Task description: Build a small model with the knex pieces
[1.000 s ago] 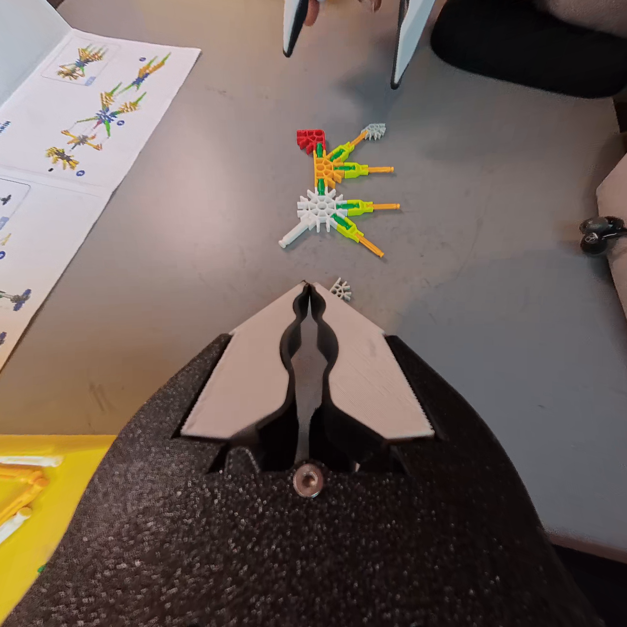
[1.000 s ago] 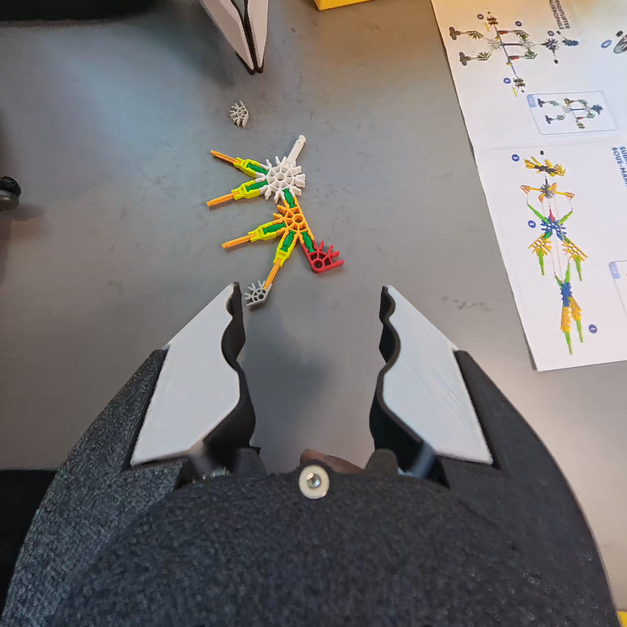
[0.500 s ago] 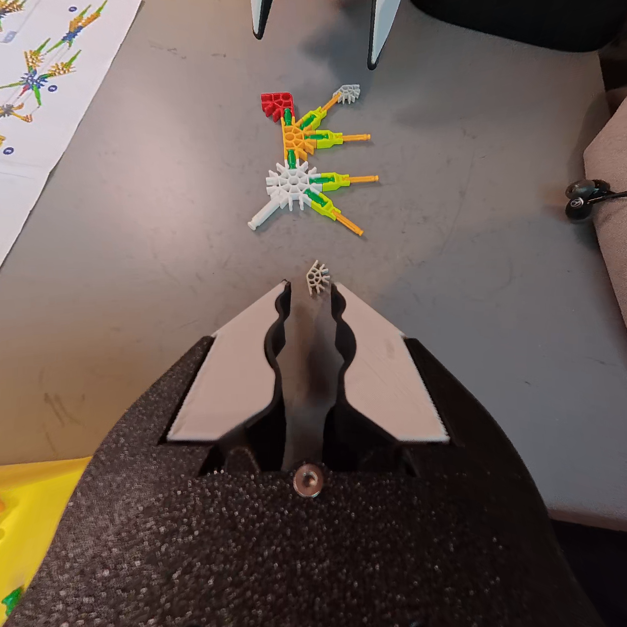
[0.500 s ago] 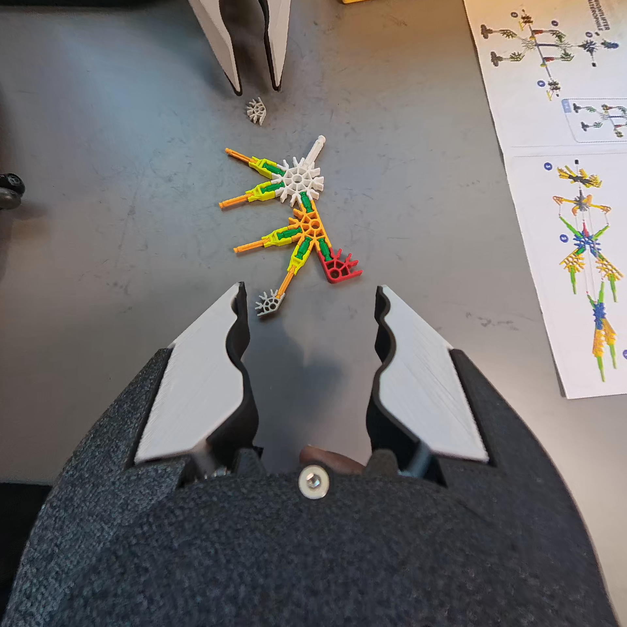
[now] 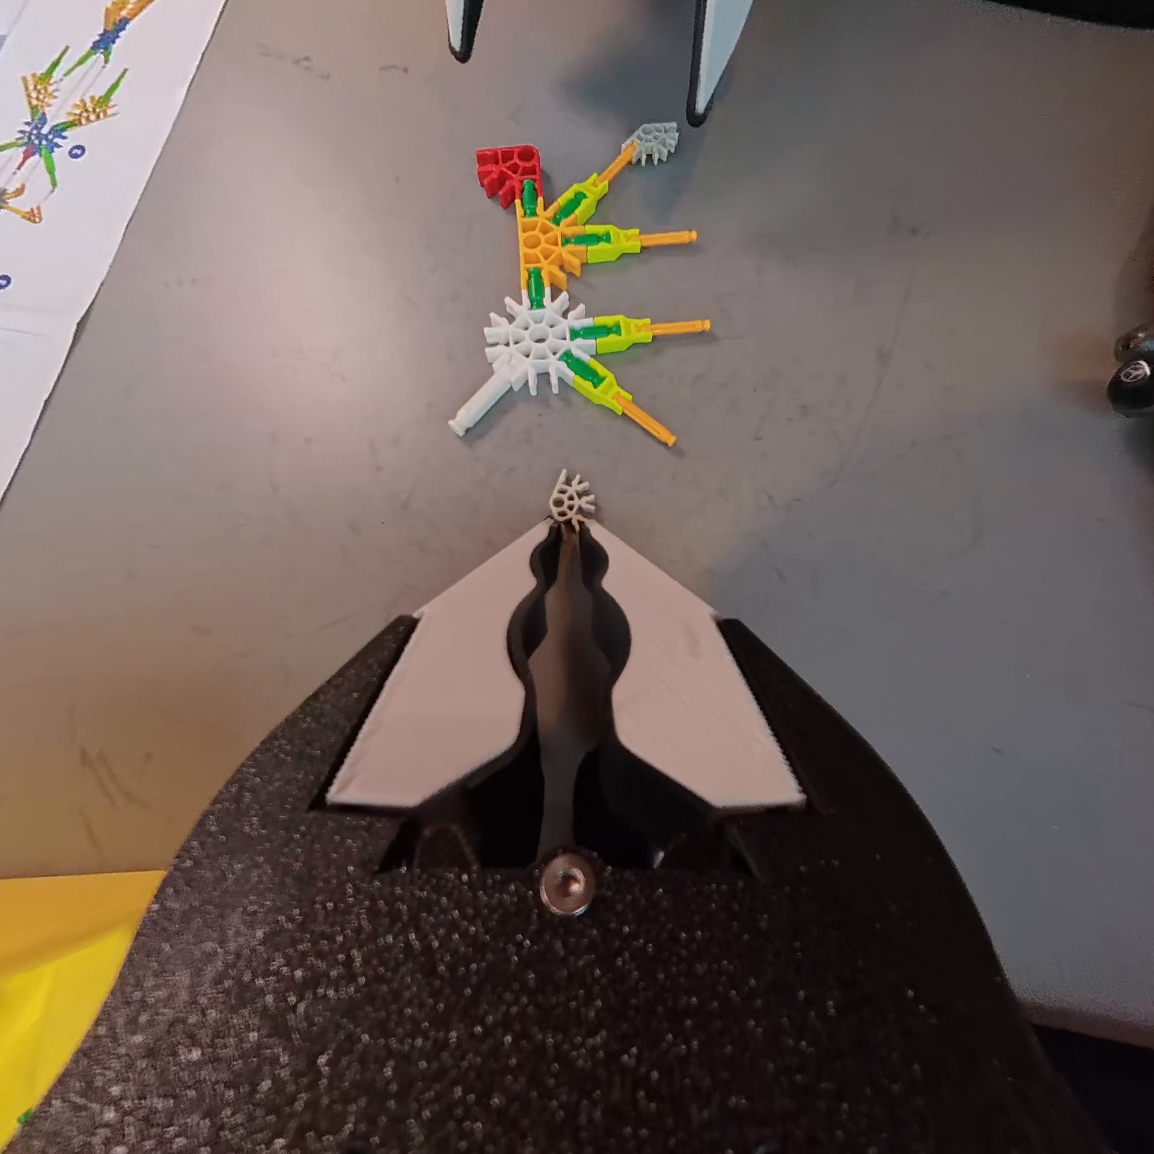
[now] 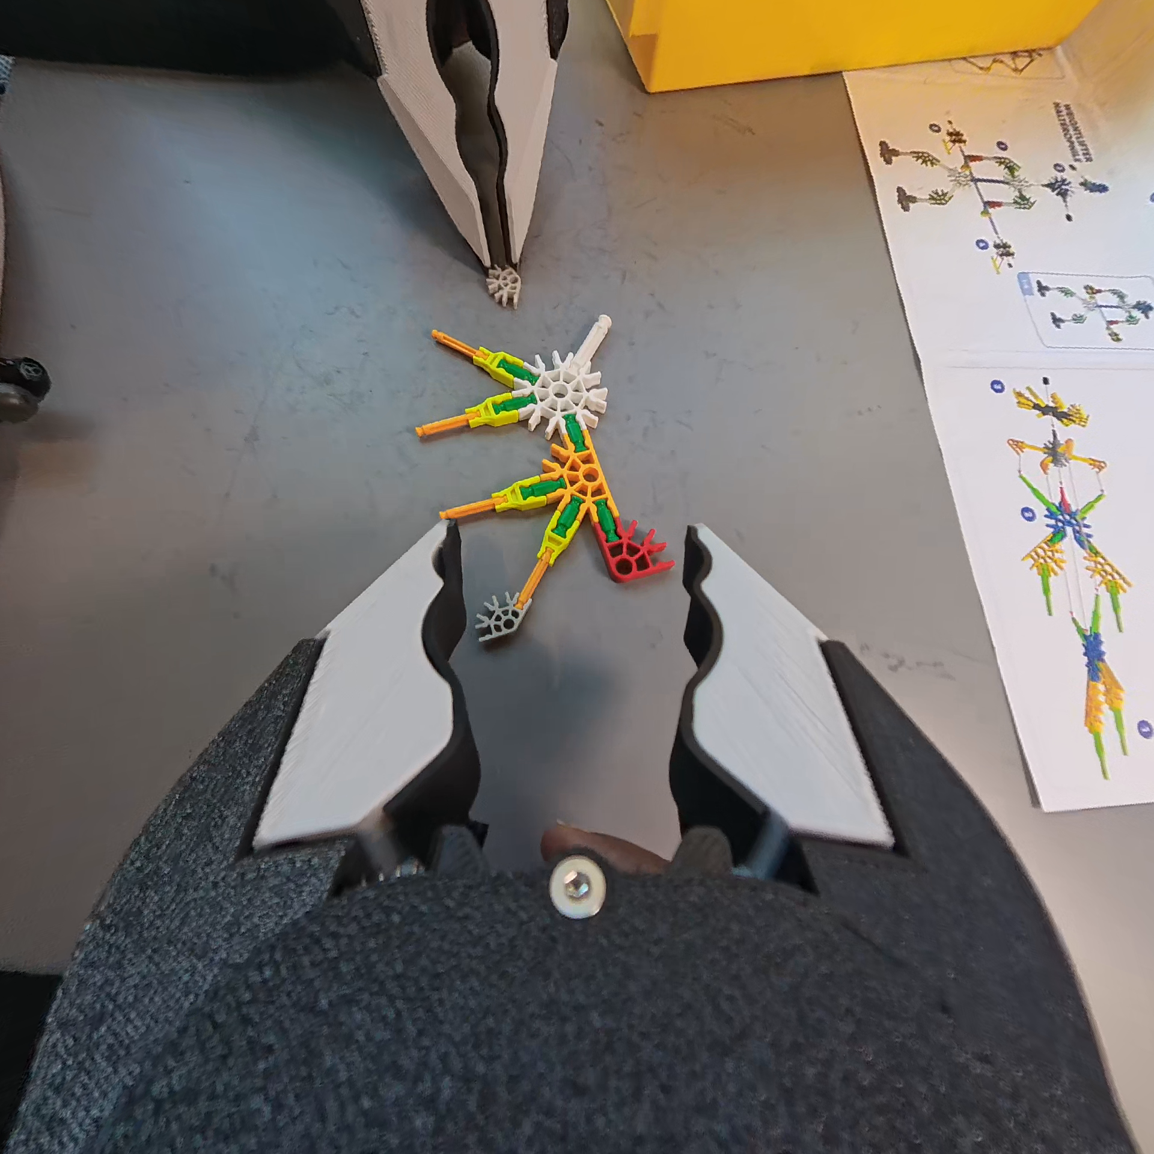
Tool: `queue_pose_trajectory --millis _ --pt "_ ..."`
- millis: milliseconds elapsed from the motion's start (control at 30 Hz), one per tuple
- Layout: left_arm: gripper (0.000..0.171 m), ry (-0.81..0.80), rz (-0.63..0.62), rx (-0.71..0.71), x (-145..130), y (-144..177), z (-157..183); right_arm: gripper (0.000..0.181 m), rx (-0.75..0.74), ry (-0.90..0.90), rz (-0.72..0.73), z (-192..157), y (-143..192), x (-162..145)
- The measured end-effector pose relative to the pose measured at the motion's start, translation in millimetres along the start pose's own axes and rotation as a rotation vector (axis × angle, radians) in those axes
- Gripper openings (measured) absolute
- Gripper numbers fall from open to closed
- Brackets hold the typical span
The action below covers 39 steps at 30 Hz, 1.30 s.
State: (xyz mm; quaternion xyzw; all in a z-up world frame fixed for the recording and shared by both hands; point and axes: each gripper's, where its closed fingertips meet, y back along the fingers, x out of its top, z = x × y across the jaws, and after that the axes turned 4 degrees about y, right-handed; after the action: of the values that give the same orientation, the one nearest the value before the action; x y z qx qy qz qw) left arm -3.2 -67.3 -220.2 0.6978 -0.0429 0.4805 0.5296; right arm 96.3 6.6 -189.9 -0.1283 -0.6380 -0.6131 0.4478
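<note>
The table (image 5: 250,499) was a dull, scuffed grey. The loose connector (image 5: 571,499) was pale grey, pinched between the light grey fingers (image 5: 449,687) of the left gripper (image 5: 569,527), whose inner pads and speckled body were black. The assembled toy (image 6: 556,462) mixed a white snowflake hub, an orange hub, a red corner piece, green and lime sleeves, orange rods and a grey end piece. The instruction sheet (image 6: 1011,437) was white with multicoloured diagrams; the box (image 6: 812,37) was yellow.

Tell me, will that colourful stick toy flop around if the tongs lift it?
The rod-and-connector model would probably stay fairly stiff, since its rods plug into hub pieces. It looks thin and plastic, so likely light. The thin orange rods might pop out if knocked.
</note>
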Motion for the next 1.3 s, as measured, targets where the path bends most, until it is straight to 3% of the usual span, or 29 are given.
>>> queue_pose_trajectory --millis 233,400,567,700,867,967,1067,1300 --pt "0.005 -0.012 0.025 0.007 9 -4 3 0.062 -0.057 -0.046 -0.094 10 -20 -2" --pt "0.005 -0.007 0.046 0.036 13 0 -1 0.042 -0.025 -0.093 -0.108 10 -29 -5" --pt "0.005 0.001 0.067 0.067 17 5 -7 0.022 -0.091 -0.183 -0.145 22 -26 -11" --pt "0.005 -0.002 0.074 0.083 18 6 -8 0.021 -0.044 -0.305 -0.173 15 -20 -19" --pt "0.005 -0.003 0.072 0.085 18 5 -8 0.035 0.121 -0.217 -0.204 -23 -8 -18" --pt "0.005 0.002 0.071 0.085 17 5 -9 0.037 0.068 -0.180 -0.116 -13 1 -3" --pt "0.005 0.004 0.075 0.085 17 5 -10 0.037 -0.004 -0.160 -0.089 6 1 -7" --pt "0.005 0.005 0.080 0.074 18 5 -8 0.038 0.044 -0.105 -0.064 10 -14 -17"
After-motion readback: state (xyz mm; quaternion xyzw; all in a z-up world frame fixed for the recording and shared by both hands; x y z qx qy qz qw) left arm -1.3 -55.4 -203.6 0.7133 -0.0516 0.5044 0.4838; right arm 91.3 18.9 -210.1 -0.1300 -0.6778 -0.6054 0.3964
